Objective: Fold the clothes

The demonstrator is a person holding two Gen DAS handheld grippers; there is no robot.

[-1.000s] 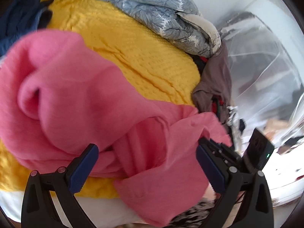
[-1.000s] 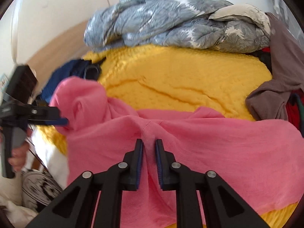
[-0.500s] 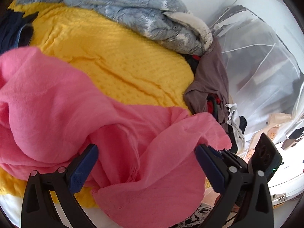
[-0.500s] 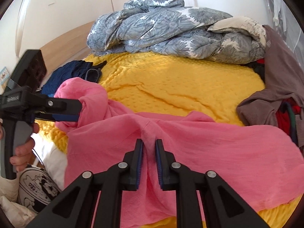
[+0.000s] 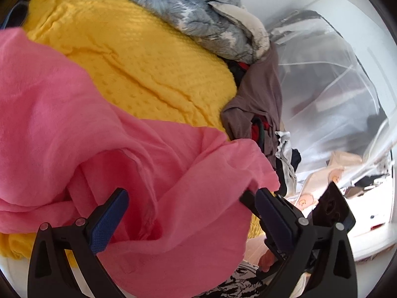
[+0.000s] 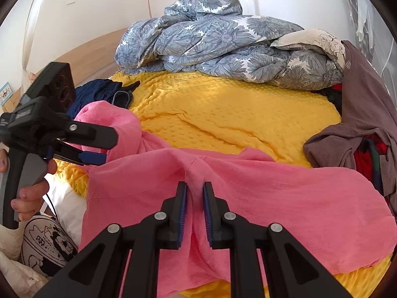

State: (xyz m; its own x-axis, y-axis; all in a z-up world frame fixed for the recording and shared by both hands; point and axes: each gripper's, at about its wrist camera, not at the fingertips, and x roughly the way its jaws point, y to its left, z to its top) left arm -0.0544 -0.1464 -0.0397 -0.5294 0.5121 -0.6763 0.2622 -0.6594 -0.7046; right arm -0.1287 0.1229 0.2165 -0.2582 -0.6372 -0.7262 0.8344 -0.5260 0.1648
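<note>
bright daylight all round, soft and even, colours vivid. left wrist view is blown out at lower right, white glare washing the clear plastic sheeting, and the far right smears with motion blur. right wrist view is sharper: crisp weave on the yellow blanket, gentle shadows in its creases. both frames bulge hard (fisheye) with black corners, edges bent and stretched.

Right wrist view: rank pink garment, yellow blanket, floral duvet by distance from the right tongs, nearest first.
1. Pink garment: pinched between the right tongs, bottom centre.
2. Yellow blanket: spread beyond the garment, mid-frame.
3. Floral duvet: heaped at the far end, against the wall.
</note>
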